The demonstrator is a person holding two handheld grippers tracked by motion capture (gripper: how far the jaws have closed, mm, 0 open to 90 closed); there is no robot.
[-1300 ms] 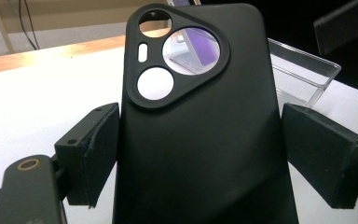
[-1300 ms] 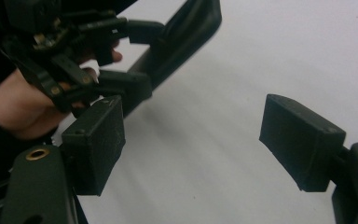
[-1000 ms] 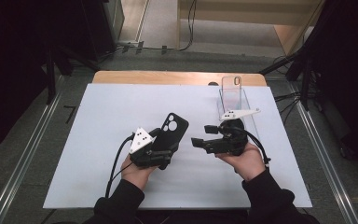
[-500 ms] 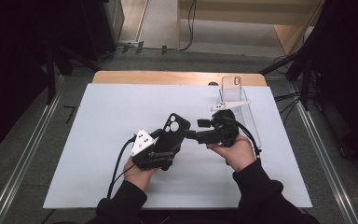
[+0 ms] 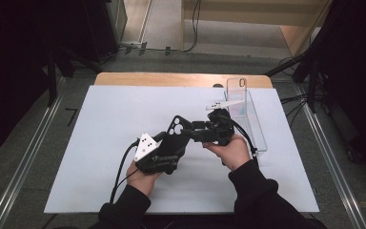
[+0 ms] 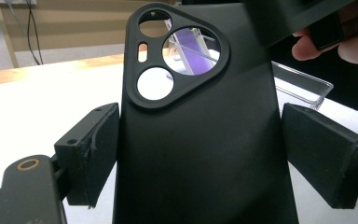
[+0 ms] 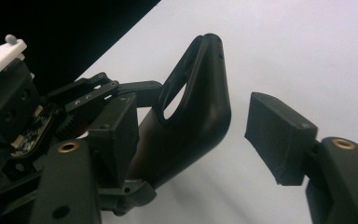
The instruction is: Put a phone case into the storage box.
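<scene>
A black phone case (image 5: 175,135) with a three-hole camera cut-out is held tilted above the white mat. My left gripper (image 5: 167,150) is shut on its lower part, with a pad (image 6: 91,154) against each long edge. My right gripper (image 5: 194,132) reaches in from the right, and the case's upper end (image 7: 200,112) stands between its jaws. Those jaws have just been closing. The left pad (image 7: 116,133) is close to the case, while the right pad (image 7: 277,135) stands clear of it, so this gripper is open.
A clear plastic box (image 5: 253,121) lies on the mat at the right, behind my right hand, with a clear phone case (image 5: 240,90) standing upright at its far end. The white mat (image 5: 90,124) covers a wooden table (image 5: 171,78). Dark floor surrounds it.
My right gripper has moved left from beside the clear box to the black case, and its jaws have narrowed around the case's top. The left gripper and the case stayed put.
</scene>
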